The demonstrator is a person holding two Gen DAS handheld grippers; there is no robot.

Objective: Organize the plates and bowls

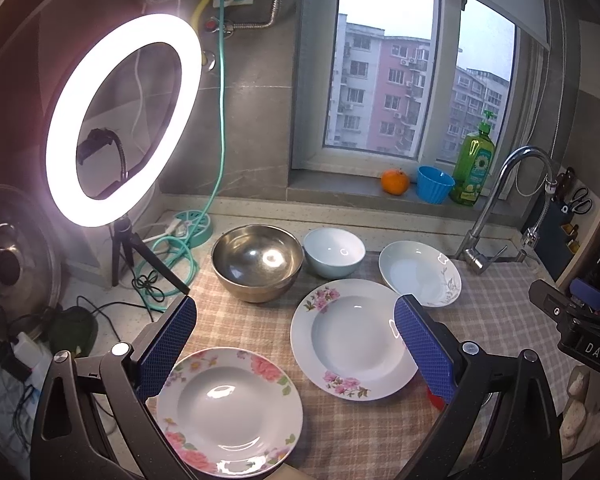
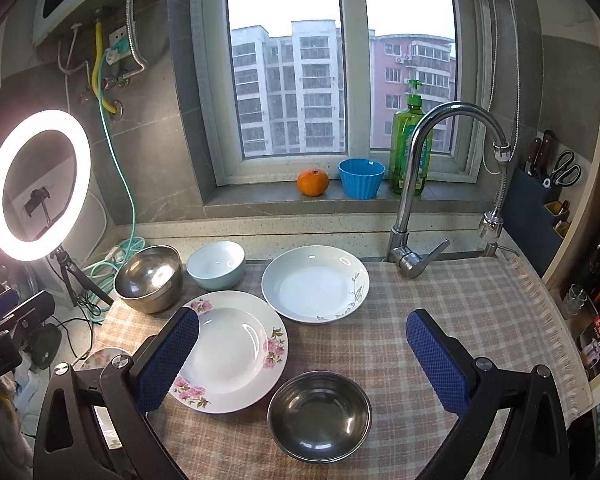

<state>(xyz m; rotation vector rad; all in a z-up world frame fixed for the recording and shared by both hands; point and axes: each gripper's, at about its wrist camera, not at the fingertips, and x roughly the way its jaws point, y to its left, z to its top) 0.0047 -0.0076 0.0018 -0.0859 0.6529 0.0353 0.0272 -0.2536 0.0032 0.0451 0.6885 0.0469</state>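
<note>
On a checked cloth [image 1: 260, 328] lie a rose-patterned plate [image 1: 228, 412] nearest me, a pink-flowered plate [image 1: 352, 340], and a pale plate with a grey branch pattern [image 1: 420, 272]. Behind them stand a large steel bowl [image 1: 257, 262] and a light blue bowl [image 1: 334, 252]. My left gripper [image 1: 296, 308] hovers open above the two flowered plates, holding nothing. In the right wrist view a small steel bowl [image 2: 319, 416] sits below my right gripper [image 2: 303, 320], which is open and empty. The pink-flowered plate [image 2: 232, 352], pale plate [image 2: 315, 284], blue bowl [image 2: 216, 264] and large steel bowl [image 2: 148, 278] lie beyond it.
A lit ring light [image 1: 120, 120] on a tripod and tangled cables [image 1: 168, 256] fill the left. A faucet [image 2: 416, 184] rises at the back right. The sill holds an orange [image 2: 312, 182], a blue cup [image 2: 361, 178] and a green soap bottle [image 2: 410, 140]. A knife holder [image 2: 540, 192] stands far right.
</note>
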